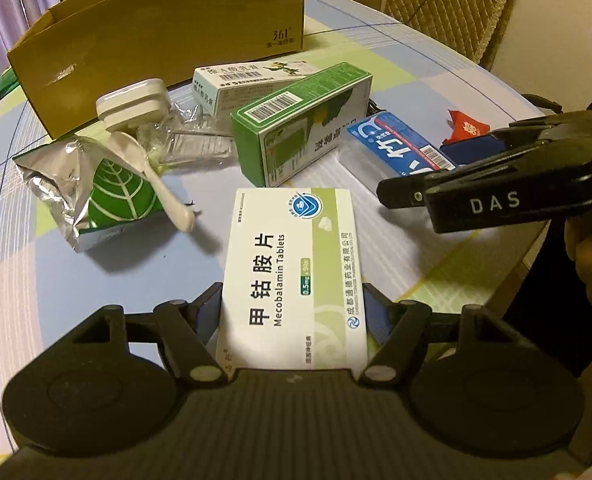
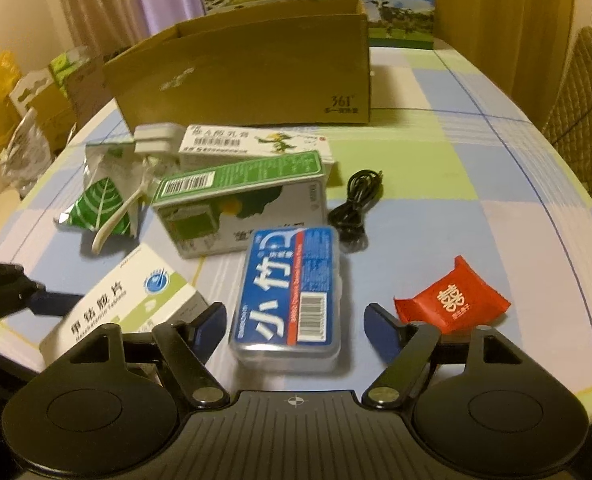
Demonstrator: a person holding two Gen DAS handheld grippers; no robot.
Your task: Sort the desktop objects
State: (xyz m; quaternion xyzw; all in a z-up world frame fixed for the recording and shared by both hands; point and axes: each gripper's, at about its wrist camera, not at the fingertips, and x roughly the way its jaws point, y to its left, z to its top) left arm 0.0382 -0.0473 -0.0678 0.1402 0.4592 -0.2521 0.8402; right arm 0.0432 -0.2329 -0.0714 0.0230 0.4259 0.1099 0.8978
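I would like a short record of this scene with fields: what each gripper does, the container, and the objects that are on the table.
left gripper: shut on the white Mecobalamin tablet box
right gripper: open, fingers on either side of the blue floss case, not closed on it
container: open cardboard box at the far side of the table
other objects: green medicine box, white ointment box, foil leaf packet, white spoon, black cable, red packet
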